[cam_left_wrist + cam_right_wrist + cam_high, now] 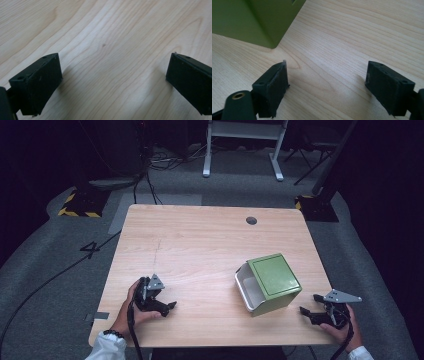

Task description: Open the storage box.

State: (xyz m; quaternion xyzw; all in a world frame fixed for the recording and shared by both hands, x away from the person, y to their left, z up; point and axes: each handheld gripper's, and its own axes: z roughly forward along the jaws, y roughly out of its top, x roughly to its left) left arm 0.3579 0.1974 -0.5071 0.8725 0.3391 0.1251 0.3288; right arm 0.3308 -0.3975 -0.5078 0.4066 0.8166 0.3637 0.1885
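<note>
Green box point(270, 282), lying tipped on its side with a white inner liner showing at its open mouth, sits in the lower right of the high view, on the wooden bench point(200, 245). Its mouth faces the left of the frame, toward the middle of the bench, and its green closed faces turn up and to the right.

In the high view the right gripper point(312, 312) rests at the lower right edge of the bench, just beside the box, and the box lies up and to the left of its jaws. In the right gripper view the same green box point(254, 22) fills the upper left corner, ahead and to the left of the right gripper point(325, 80), whose jaws stand wide apart and hold nothing.

The left gripper point(167, 307) lies in the lower left, well apart from the box. In its own view the left gripper point(113, 80) also has jaws spread wide over bare wood, empty.

The right hand is clearly the nearer one; a reach for the box would likely go up and leftward.

Count: one box, two grippers, one bench.
</note>
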